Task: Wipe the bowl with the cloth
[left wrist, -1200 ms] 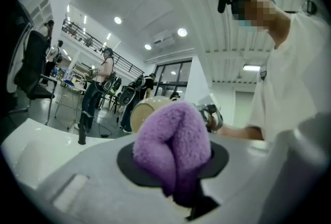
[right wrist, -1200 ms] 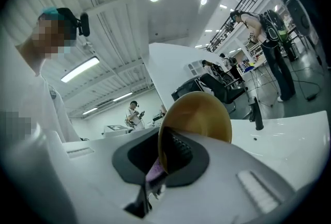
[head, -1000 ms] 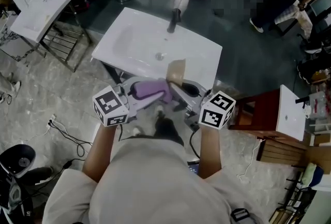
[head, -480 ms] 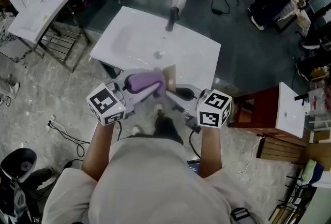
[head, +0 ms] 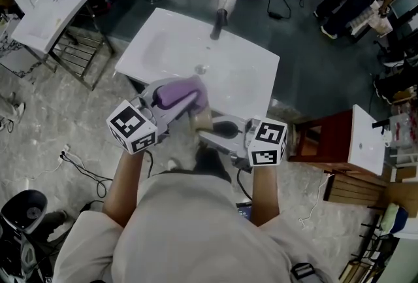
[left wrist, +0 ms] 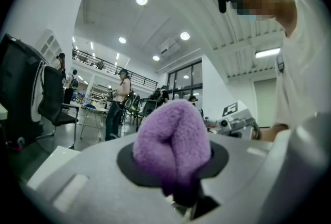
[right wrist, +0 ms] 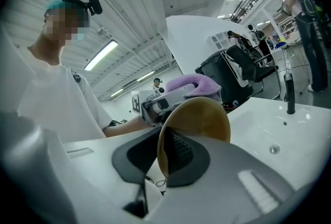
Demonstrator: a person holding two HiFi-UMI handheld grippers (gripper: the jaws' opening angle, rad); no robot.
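Observation:
A purple cloth (head: 175,92) is bunched between the jaws of my left gripper (head: 183,102), which is shut on it; it fills the left gripper view as a fluffy wad (left wrist: 173,145). My right gripper (head: 210,126) has the rim of a tan wooden bowl (head: 202,119) between its jaws. They are opening slightly, but the pads still touch the rim. In the right gripper view the bowl (right wrist: 201,117) stands on edge, and the cloth (right wrist: 194,83) and left gripper sit just behind it. Both are held at the near edge of the white sink (head: 163,46).
The sink has a dark faucet (head: 219,23) at its far side and a drain (head: 201,69) in the middle. A white bag rests on a wire rack (head: 46,17) to the left. A red-brown stool (head: 326,144) stands to the right. People stand farther off.
The left gripper has carried the cloth slightly up and away, over the sink's near edge. The right gripper and bowl have dropped toward me, so the bowl now sits just below the cloth.

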